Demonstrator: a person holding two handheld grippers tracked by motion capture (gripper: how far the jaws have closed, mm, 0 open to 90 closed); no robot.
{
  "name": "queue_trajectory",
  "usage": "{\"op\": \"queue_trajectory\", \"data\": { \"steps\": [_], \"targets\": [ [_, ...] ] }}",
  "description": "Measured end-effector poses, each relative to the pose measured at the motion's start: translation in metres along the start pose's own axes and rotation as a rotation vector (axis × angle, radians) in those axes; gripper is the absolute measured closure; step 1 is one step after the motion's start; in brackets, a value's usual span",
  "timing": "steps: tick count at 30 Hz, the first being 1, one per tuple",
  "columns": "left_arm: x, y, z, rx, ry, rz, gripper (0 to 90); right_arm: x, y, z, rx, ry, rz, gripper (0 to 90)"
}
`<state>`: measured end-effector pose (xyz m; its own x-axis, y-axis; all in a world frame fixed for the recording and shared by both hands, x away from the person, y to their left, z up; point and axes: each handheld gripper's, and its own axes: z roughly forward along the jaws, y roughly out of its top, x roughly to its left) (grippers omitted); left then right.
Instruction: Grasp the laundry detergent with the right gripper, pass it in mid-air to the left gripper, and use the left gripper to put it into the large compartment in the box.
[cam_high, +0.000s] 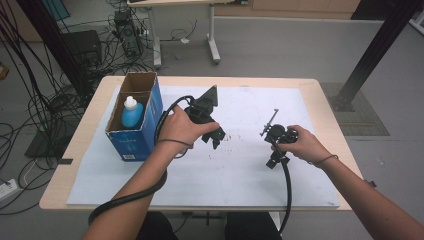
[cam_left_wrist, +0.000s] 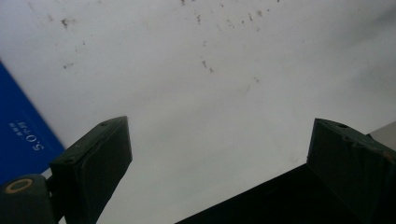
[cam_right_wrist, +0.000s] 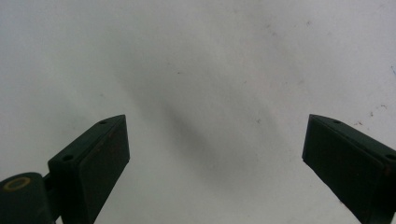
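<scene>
My left gripper (cam_high: 216, 139) points down, jaws wide apart and empty; my right gripper (cam_high: 272, 161) does likewise, near it.

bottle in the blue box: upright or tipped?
Upright. The bottle stands inside the open-topped blue box, its white cap pointing up.

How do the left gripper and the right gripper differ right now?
The left gripper sits beside the blue box, the right gripper well away from it. The left carries a grey three-cornered plate, the right a thin rod. Both are open, empty, over the white sheet.
</scene>
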<state>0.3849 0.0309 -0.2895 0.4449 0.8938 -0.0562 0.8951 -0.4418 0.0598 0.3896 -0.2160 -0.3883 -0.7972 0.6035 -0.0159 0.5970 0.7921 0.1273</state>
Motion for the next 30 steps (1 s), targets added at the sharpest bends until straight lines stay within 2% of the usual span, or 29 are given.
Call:
{"op": "queue_trajectory", "data": {
  "steps": [4, 9, 14, 20, 30],
  "targets": [
    [0.000, 0.001, 0.014, 0.013, 0.033, -0.007, 7.3, -0.001, -0.001, 0.000, -0.002, -0.001, -0.004, 7.4],
    [0.004, 0.000, 0.031, 0.021, 0.002, -0.024, 7.7, -0.001, -0.001, 0.000, -0.001, 0.000, 0.009, 7.4],
    [0.004, -0.001, 0.041, 0.032, -0.007, -0.032, 8.2, -0.001, -0.001, 0.000, 0.000, -0.001, 0.003, 7.5],
    [0.003, -0.001, 0.046, 0.039, -0.018, -0.032, 8.2, -0.001, 0.000, 0.002, 0.000, 0.001, 0.001, 7.4],
    [0.006, -0.003, 0.043, 0.036, -0.019, -0.035, 8.3, 0.000, 0.000, 0.000, 0.004, -0.003, 0.007, 7.5]
  ]
}}
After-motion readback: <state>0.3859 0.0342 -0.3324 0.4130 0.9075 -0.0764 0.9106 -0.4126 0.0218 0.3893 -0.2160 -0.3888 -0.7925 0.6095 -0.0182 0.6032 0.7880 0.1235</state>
